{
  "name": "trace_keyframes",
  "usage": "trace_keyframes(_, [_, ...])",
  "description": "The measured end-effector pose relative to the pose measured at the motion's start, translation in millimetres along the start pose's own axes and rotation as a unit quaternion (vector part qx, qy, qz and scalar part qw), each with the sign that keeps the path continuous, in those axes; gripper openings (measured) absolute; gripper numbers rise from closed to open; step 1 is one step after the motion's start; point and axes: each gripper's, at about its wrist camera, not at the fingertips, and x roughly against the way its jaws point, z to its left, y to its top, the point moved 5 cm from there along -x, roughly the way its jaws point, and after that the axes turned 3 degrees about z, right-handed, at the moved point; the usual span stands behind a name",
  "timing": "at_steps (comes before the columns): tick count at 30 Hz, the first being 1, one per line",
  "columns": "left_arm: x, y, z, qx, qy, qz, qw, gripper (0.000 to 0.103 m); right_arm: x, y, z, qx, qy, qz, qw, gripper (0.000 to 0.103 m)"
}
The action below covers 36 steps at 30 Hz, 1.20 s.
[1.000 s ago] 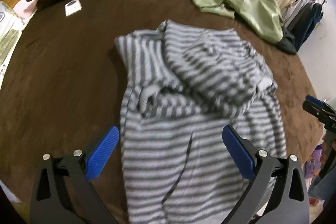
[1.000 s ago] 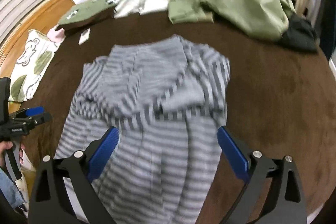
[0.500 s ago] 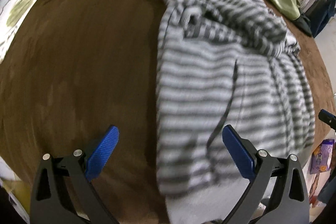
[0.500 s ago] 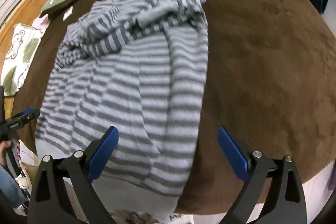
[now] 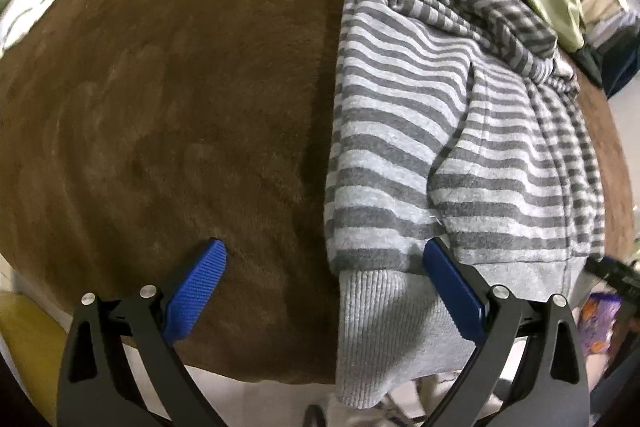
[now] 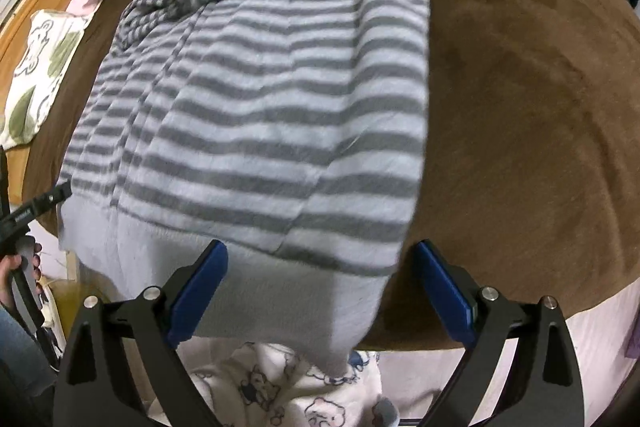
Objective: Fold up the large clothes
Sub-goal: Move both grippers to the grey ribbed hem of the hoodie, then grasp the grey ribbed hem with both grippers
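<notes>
Lying on brown bed cover (image 5: 168, 99), striped grey hoodie (image 5: 420, 99), ribbed hem (image 6: 256, 291) hanging over near edge. Left gripper (image 5: 322, 291) and right gripper (image 6: 320, 287) both with fingers wide apart, at hem, holding nothing.

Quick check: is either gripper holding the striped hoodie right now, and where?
Neither. The left gripper and right gripper both have jaws wide open around the striped hoodie's ribbed hem, not closed on it.

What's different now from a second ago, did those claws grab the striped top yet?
Not yet. Both claws have dropped toward the near hem of the striped top, which hangs over the bed's edge. The left claw straddles one hem corner, the right claw the other. Both stay open, and the top lies where it was on the brown blanket.
</notes>
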Motion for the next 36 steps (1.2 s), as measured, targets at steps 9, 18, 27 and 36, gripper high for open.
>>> trace_keyframes(9, [3, -22, -9, 0.004, -0.091, 0.002, 0.9958, 0.096, 0, 0, 10, -0.013, 0.026, 0.000, 1.000, 0.081])
trace_keyframes(18, [-4, -21, -37, 0.017, -0.152, 0.007, 0.9882, 0.096, 3, 6, 9, -0.030, 0.060, -0.002, 0.998, 0.060])
trace_keyframes(27, [3, -16, -27, 0.037, -0.164, 0.010, 0.9857, 0.054, 8, 13, 11, -0.025, 0.065, 0.002, 0.998, 0.022])
trace_keyframes(36, [8, -6, -31, 0.032, -0.192, 0.020, 0.9808, 0.014, 20, 23, 22, -0.013, 0.074, 0.008, 0.997, 0.018])
